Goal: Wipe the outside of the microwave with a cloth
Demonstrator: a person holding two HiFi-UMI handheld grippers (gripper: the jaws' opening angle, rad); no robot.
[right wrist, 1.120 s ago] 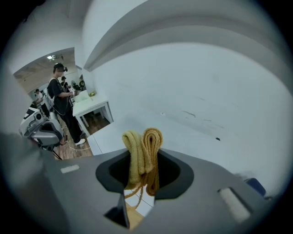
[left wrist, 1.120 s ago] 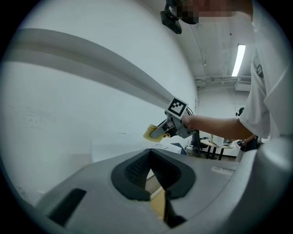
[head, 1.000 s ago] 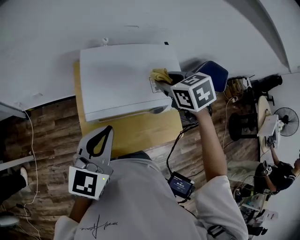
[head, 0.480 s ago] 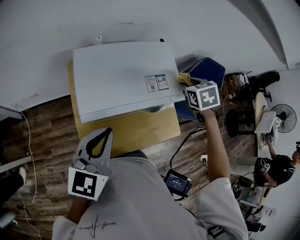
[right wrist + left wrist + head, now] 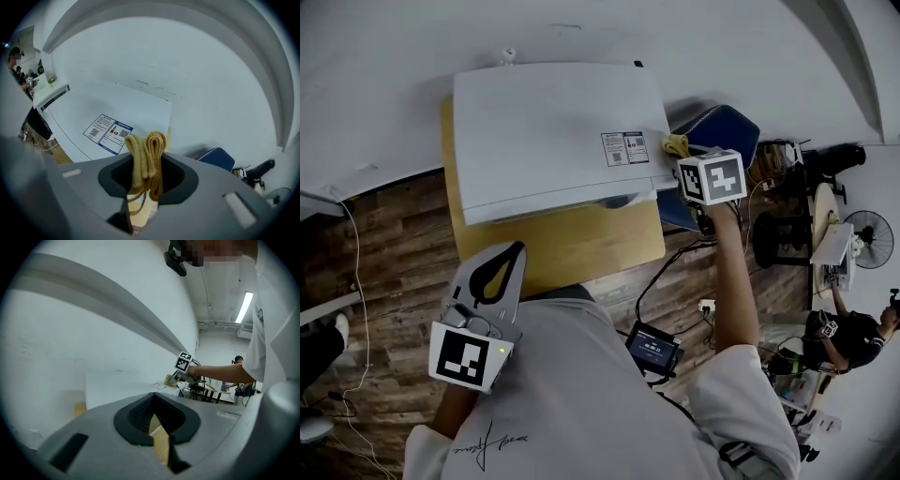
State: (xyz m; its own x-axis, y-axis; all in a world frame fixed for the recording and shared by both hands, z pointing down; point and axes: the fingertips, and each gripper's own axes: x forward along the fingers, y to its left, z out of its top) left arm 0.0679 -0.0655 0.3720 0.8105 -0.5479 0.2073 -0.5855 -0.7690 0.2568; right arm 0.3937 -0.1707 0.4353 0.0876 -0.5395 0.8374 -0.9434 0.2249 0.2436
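The microwave (image 5: 553, 131) is sitting on a wooden worktop (image 5: 572, 248) with its back against a white wall (image 5: 394, 75); the head view is showing its white top panel, which is bearing a printed label (image 5: 625, 148) near the right edge. The cloth (image 5: 676, 145), a yellow folded bundle, is lying at that right edge just beside the label, and the right gripper (image 5: 682, 157) is pinching it. In the right gripper view, the jaws are closing on the cloth's folds, which are bulging upward between them. Whether the cloth is touching the panel cannot be told from these views. The left gripper (image 5: 508, 258) is hanging near the person's body over the front of the worktop, well apart from the microwave, its jaws pressed together with nothing between them. The step in hand appears to be wiping the top panel, with the stroke at the right-hand limit. The next move is likely calling for either a return pass across the top or a descent onto the right side wall, keeping the cloth flat against the casing. A blue padded object (image 5: 722, 127) is standing just beside the right wall and is narrowing access there. Cables (image 5: 661, 272) are trailing over the wooden floor (image 5: 384, 272) toward a small screen unit (image 5: 654, 349).
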